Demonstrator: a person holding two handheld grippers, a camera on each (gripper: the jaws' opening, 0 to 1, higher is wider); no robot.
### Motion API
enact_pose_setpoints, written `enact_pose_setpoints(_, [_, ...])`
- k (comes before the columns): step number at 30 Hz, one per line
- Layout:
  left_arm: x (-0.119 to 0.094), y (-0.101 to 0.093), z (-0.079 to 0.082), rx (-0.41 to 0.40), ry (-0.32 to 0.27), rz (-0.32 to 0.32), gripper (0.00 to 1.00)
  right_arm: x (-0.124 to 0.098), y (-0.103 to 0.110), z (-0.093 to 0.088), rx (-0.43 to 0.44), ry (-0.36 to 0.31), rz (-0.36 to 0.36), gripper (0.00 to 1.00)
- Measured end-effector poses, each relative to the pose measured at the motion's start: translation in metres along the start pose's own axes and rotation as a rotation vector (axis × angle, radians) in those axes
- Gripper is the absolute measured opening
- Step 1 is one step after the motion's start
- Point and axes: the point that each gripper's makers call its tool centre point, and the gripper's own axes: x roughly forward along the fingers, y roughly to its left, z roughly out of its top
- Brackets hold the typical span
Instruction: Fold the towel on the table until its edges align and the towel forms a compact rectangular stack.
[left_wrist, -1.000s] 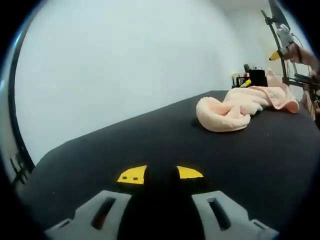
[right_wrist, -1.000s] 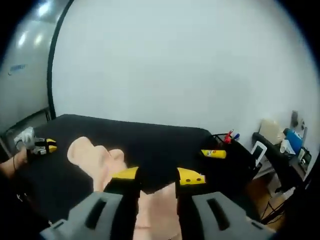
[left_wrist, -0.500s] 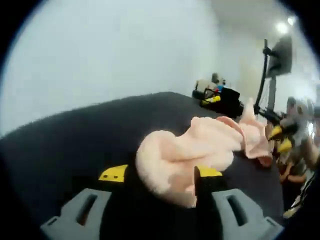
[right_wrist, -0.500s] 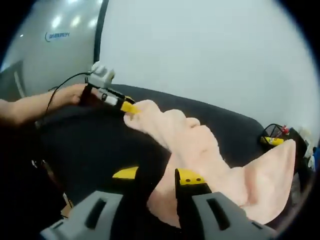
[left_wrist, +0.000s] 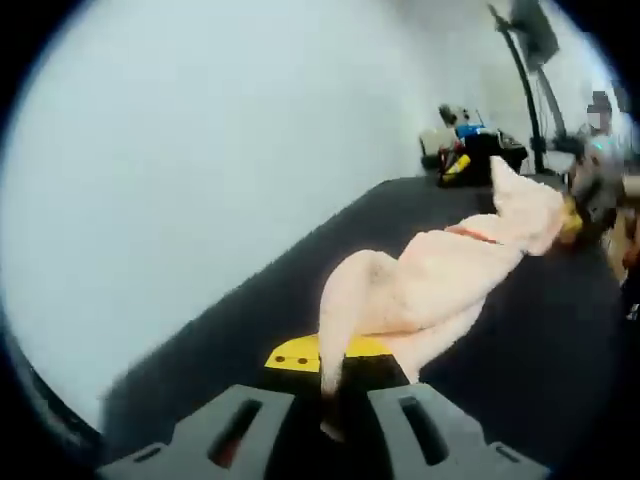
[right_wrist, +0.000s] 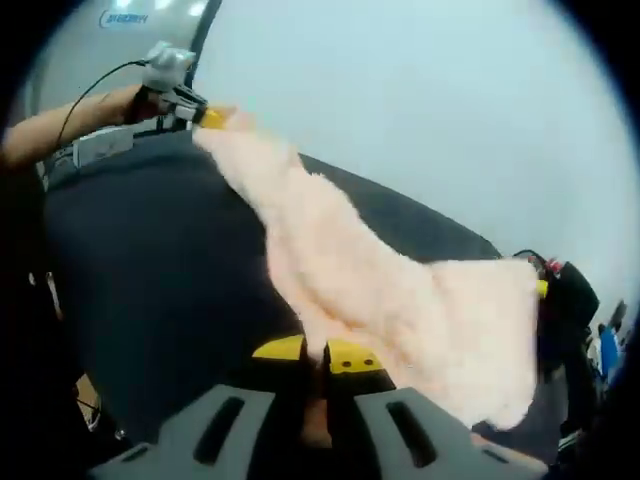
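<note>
Towel (right_wrist: 380, 290) stretched long between both tools, left tool (left_wrist: 330, 352) and right tool (right_wrist: 315, 352) each clamped on an end (no legible writing), above black counter (right_wrist: 150, 260).

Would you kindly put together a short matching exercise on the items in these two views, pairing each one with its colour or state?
Items:
1. towel
2. table
3. left tongs
4. wall

Colour or state:
A. black surface
B. plain and pale
C. peach-pink, stretched out between two grips
D. shut on one end of the cloth

Pairs: 1-C, 2-A, 3-D, 4-B. The right tongs are likewise shut on the towel's other end, and the left tongs appear at the far end of the towel in the right gripper view.
</note>
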Motion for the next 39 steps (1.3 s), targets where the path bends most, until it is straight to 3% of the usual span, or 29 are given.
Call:
enact_pose_setpoints(3, [-0.05, 0.024, -0.017, 0.091, 0.023, 0.086, 0.01, 0.003, 0.001, 0.013, -0.047, -0.055, 0.004, 0.04])
enact_pose_setpoints(5, [-0.069, 0.043, -0.033, 0.158, 0.056, 0.143, 0.01, 0.006, 0.002, 0.016, -0.058, -0.059, -0.004, 0.04])
enact_pose_setpoints(8, [-0.104, 0.052, -0.064, 0.179, 0.077, 0.19, 0.02, 0.009, 0.01, 0.028, -0.087, -0.092, 0.001, 0.04])
enact_pose_setpoints(11, [-0.125, 0.048, -0.076, 0.195, 0.074, 0.223, 0.02, 0.011, -0.004, 0.03, -0.128, -0.107, -0.017, 0.04])
enact_pose_setpoints(13, [-0.142, 0.042, -0.078, 0.242, 0.034, 0.27, 0.02, 0.007, -0.014, 0.032, -0.149, -0.134, -0.036, 0.04])
enact_pose_setpoints(14, [-0.15, 0.034, -0.078, 0.308, 0.027, 0.288, 0.02, 0.006, -0.025, 0.033, -0.162, -0.144, -0.064, 0.04])
enact_pose_setpoints(15, [-0.167, 0.014, -0.075, 0.358, 0.008, 0.336, 0.02, 0.002, -0.032, 0.036, -0.202, -0.175, -0.087, 0.04])
enact_pose_setpoints(16, [-0.176, -0.008, -0.077, 0.383, 0.002, 0.342, 0.02, -0.001, -0.038, 0.038, -0.238, -0.203, -0.09, 0.04])
enact_pose_setpoints(18, [-0.182, -0.031, -0.094, 0.484, 0.011, 0.312, 0.02, -0.011, -0.05, 0.032, -0.243, -0.193, -0.119, 0.04])
enact_pose_setpoints(19, [-0.187, -0.051, -0.098, 0.491, 0.019, 0.296, 0.02, -0.017, -0.053, 0.031, -0.248, -0.201, -0.116, 0.04])
enact_pose_setpoints(22, [-0.198, -0.087, -0.109, 0.576, 0.029, 0.241, 0.02, -0.033, -0.068, 0.024, -0.176, -0.223, -0.09, 0.04])
enact_pose_setpoints(26, [-0.204, -0.116, -0.123, 0.531, 0.026, 0.161, 0.03, -0.05, -0.073, 0.008, -0.108, -0.237, -0.038, 0.04])
enact_pose_setpoints(27, [-0.203, -0.123, -0.13, 0.511, 0.048, 0.125, 0.04, -0.054, -0.073, 0.005, -0.115, -0.238, -0.034, 0.04])
enact_pose_setpoints(29, [-0.205, -0.125, -0.137, 0.511, 0.079, 0.122, 0.16, -0.061, -0.065, 0.0, -0.147, -0.231, -0.027, 0.04])
enact_pose_setpoints(31, [-0.206, -0.135, -0.142, 0.416, 0.059, 0.059, 0.35, -0.062, -0.068, -0.007, -0.143, -0.229, -0.004, 0.05])
enact_pose_setpoints(33, [-0.214, -0.134, -0.139, 0.357, 0.044, 0.071, 0.37, -0.063, -0.06, -0.015, -0.138, -0.216, 0.032, 0.06])
enact_pose_setpoints(37, [-0.223, -0.127, -0.145, 0.39, 0.055, 0.112, 0.39, -0.063, -0.053, -0.028, -0.169, -0.188, 0.077, 0.17])
enact_pose_setpoints(39, [-0.224, -0.128, -0.144, 0.428, 0.056, 0.108, 0.4, -0.069, -0.048, -0.03, -0.191, -0.191, 0.094, 0.17])
